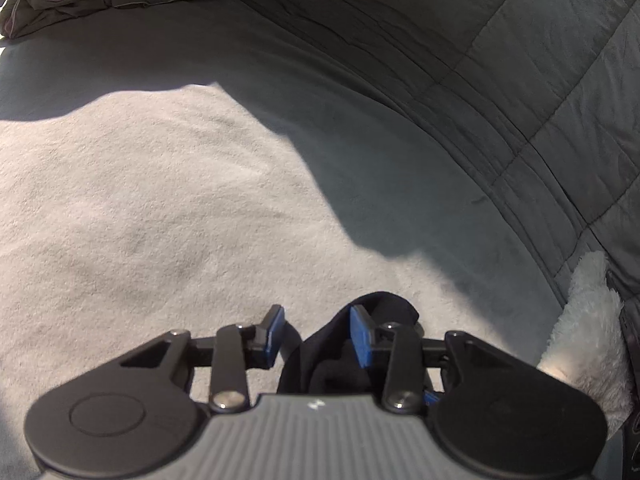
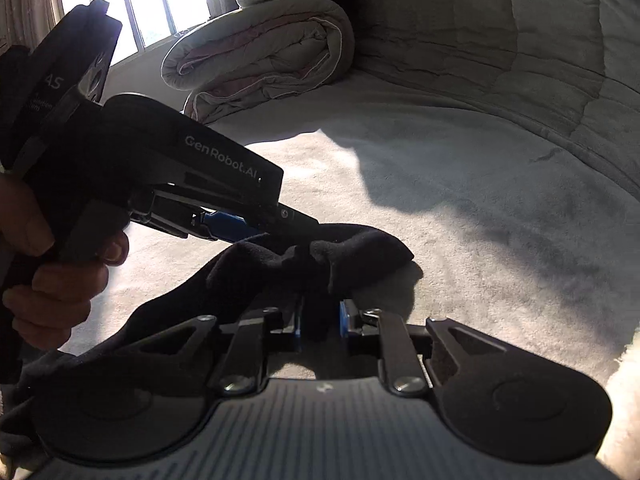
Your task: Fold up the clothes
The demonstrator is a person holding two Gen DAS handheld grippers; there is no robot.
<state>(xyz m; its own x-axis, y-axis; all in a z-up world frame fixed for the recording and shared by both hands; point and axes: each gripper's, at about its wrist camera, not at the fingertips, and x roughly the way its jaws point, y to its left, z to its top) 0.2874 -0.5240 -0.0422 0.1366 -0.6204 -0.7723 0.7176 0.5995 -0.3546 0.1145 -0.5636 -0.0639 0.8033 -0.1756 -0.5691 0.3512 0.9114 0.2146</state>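
A black garment (image 2: 360, 256) lies bunched on a pale fleecy blanket (image 1: 140, 220) on a bed. In the right wrist view my right gripper (image 2: 320, 324) stands at the bottom, its blue pads close together and pressed on a fold of the garment. A hand holds my left gripper (image 2: 304, 224), which comes in from the left with its tip just over the bunched cloth. In the left wrist view the left gripper (image 1: 318, 334) has its jaws apart, with the black garment (image 1: 340, 360) lying against the right pad (image 1: 360, 336) and into the gap.
A rolled beige duvet (image 2: 260, 52) lies at the head of the bed below a bright window (image 2: 132, 4). A grey quilted cover (image 1: 520, 80) rises along the right side. A white fluffy item (image 1: 588, 320) sits at the right edge. Hard shadows cross the blanket.
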